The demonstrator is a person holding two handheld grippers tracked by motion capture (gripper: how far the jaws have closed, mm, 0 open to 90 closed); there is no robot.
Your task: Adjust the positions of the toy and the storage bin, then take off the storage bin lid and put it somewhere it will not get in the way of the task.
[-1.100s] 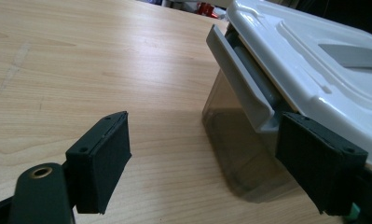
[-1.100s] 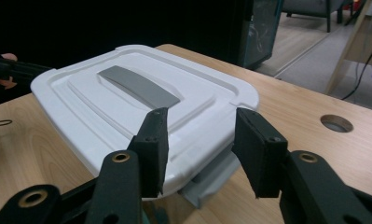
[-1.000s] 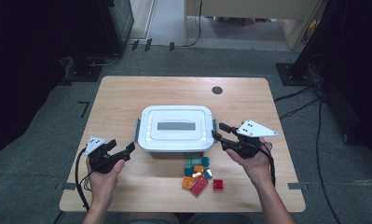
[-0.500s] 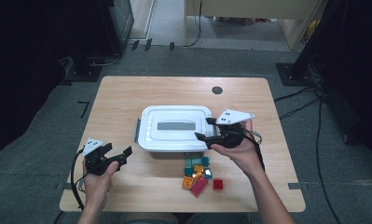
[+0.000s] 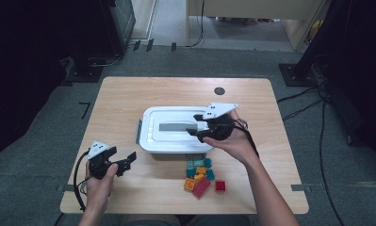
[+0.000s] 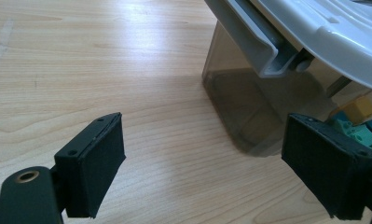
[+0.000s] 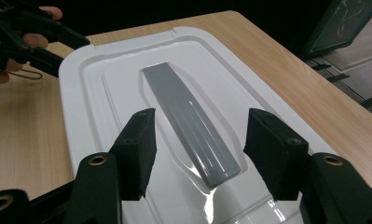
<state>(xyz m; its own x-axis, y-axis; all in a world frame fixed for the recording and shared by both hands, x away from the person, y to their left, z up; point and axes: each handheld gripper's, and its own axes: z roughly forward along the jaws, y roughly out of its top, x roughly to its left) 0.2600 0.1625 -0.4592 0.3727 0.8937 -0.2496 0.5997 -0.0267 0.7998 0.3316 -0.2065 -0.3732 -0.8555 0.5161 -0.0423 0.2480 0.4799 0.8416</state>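
Box lid (image 5: 174,128): no lettering, brand or number is showing that can be read.
Grey handle strip (image 7: 188,120): it is lying plain, carrying no label.
Blocks (image 5: 200,175): no print is showing on them, near and right of the box.
Table (image 5: 124,101): no sign or marking is reading as text; the dark round spot far right is bearing nothing legible.
Floor tape marks (image 5: 84,109): these are showing as plain corner marks, not letters.
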